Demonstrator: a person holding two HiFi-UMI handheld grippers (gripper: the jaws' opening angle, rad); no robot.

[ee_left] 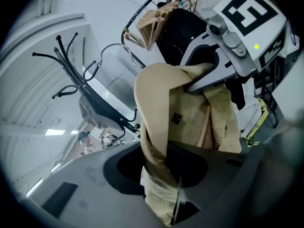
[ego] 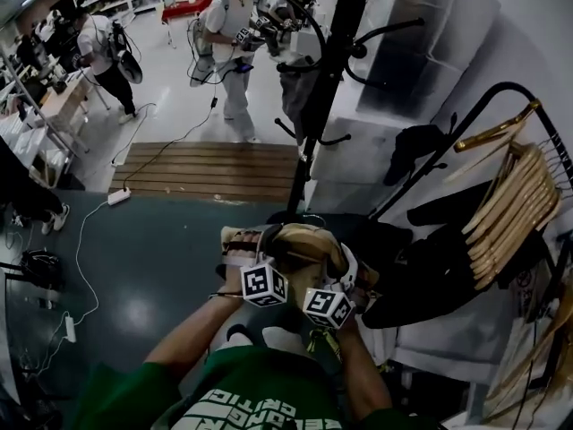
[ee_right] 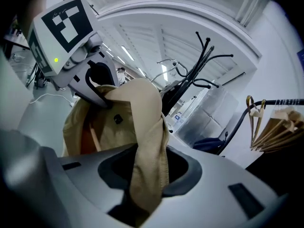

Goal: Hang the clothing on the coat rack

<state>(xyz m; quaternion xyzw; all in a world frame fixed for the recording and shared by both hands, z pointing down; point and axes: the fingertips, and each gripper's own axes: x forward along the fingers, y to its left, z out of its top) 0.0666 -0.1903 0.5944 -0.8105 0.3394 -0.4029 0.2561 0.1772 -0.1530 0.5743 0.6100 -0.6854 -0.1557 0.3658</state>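
Tan jacket [ego: 300,240] is up at the person's chest, bunched between both claws, a way short of the coat rack [ego: 327,70].

Left gripper [ee_left: 160,179]: clamped on a twisted rope of the jacket's cloth. Right gripper [ee_right: 142,177]: same, pinched on a fold of the same cloth. Neither is empty.

Handling, my read:
- Soft, floppy, light. No stiffness, so it sags wherever it isn't held.
- Cloth is matte, so unlikely to slip, but a bunched grip hides the collar.
- Best hold is probably near the collar or neck loop, one claw each side, so an opening gets stretched over a hook. I can't tell whether the current grips are at the collar.
- Not fragile. There is a small dark button on the front panel; avoid pinching on it.

Around:
- The rack's black curved hooks [ee_right: 209,56] fan out at the top. A grey item [ego: 295,88] already hangs lower down, so that side is taken.
- Wooden hangers [ego: 515,213] sit on a black rail [ego: 498,86] to the right, with dark clothes [ego: 421,267] draped below, close to the right elbow. Snag risk when swinging.
- Wooden platform [ego: 206,168] lies by the rack base, a white cable [ego: 85,231] on the floor to the left.
- Other people [ego: 228,34] work beyond the rack, well apart.
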